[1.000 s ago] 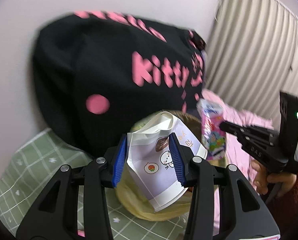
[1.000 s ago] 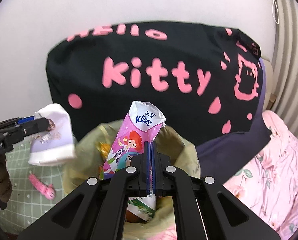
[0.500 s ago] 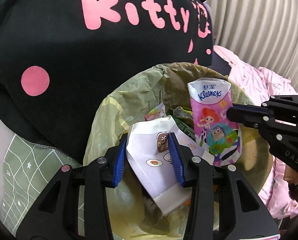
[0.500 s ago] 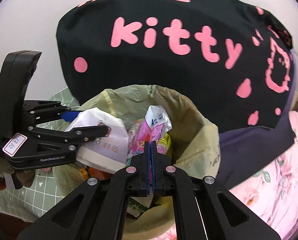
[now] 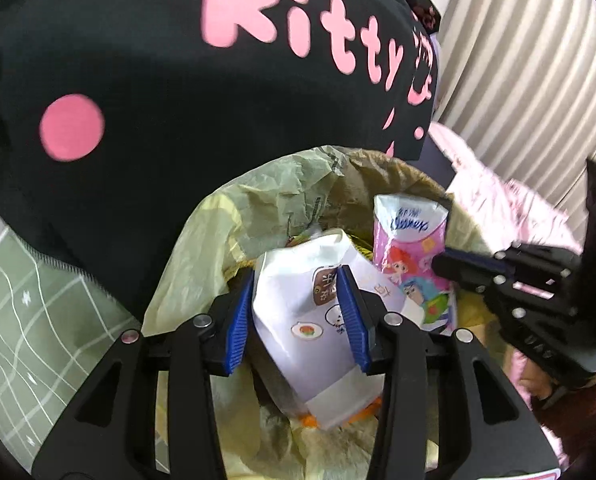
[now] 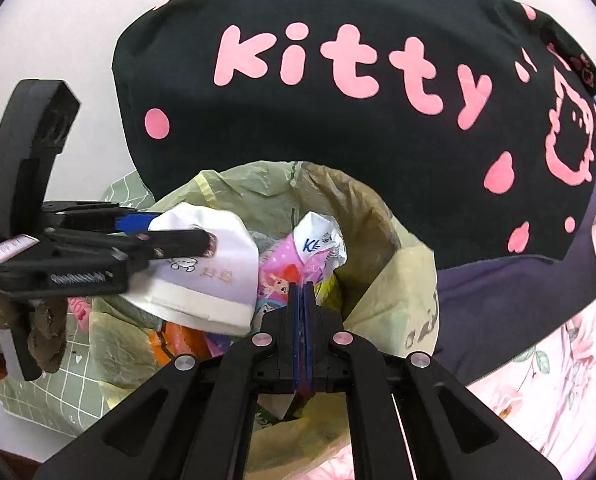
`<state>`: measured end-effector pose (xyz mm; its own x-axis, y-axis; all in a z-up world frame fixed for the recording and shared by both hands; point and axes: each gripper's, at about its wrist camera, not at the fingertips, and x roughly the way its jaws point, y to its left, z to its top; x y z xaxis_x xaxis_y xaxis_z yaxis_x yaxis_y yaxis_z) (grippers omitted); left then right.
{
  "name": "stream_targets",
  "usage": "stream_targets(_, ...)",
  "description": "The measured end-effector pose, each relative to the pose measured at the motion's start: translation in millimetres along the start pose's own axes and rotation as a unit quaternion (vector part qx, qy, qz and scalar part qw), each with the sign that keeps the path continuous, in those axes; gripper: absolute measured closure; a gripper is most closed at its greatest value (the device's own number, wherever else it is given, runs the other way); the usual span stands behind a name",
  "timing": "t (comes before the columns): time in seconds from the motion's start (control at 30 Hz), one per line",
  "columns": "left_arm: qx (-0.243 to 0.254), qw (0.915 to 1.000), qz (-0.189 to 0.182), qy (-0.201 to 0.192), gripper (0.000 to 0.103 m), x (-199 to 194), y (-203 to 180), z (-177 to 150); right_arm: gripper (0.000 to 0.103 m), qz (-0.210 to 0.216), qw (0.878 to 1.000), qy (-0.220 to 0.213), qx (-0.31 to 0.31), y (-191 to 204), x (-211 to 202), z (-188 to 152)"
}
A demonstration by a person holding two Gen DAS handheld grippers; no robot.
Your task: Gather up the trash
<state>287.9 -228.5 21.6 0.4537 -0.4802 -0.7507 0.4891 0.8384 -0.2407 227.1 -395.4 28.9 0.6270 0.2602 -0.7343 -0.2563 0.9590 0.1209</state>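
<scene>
Both grippers hold trash over the open mouth of the yellow trash bag (image 5: 233,220).

The black Hello Kitty cloth (image 6: 338,128) stands close behind the bag rim, so free room is only toward the front. The left gripper (image 5: 298,312) grasps the white paper pouch (image 5: 298,320) between its blue pads; the pouch's lower end hides the trash below. The right gripper (image 6: 302,320) is clenched on the pink tissue pack (image 6: 293,268), whose lower part is hidden behind its fingers.
</scene>
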Motion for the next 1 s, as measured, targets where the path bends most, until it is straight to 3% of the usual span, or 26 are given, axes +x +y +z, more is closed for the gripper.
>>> stream_targets(0.07,-0.001,0.9999,-0.01,-0.009,0.06,-12,1,-2,0.098,-0.008,1.0,-0.003,0.006,3,-3,-3)
stream_targets(0.1,-0.001,0.9998,-0.014,-0.017,0.052,-20,2,-4,0.091,-0.015,1.0,-0.005,0.008,6,-5,-4)
stream_targets(0.13,-0.003,0.9995,-0.017,-0.025,0.046,-29,4,-7,0.072,-0.025,1.0,-0.007,0.009,8,-7,-5)
stream_targets(0.2,-0.013,0.9989,-0.018,-0.042,0.039,-45,9,-12,0.061,-0.036,0.999,-0.012,0.014,14,-12,-8)
stream_targets(0.3,-0.036,0.9974,-0.004,-0.062,0.035,-69,20,-27,0.061,-0.07,0.997,-0.019,0.022,24,-21,-13)
stream_targets(0.47,-0.054,0.9927,0.052,-0.094,0.035,-114,34,-69,0.061,-0.075,0.995,-0.047,0.041,47,-45,-26)
stream_targets(0.63,-0.072,0.9874,0.092,-0.107,0.035,-154,45,-124,0.061,-0.05,0.995,-0.072,0.039,88,-69,-42)
stream_targets(0.73,-0.082,0.9797,0.137,-0.121,0.035,-183,50,-159,0.061,-0.038,0.997,-0.068,0.029,121,-78,-54)
stream_targets(1.0,-0.102,0.9596,0.217,-0.147,0.035,-246,58,-226,0.057,0.004,0.997,-0.069,0.017,193,-97,-88)
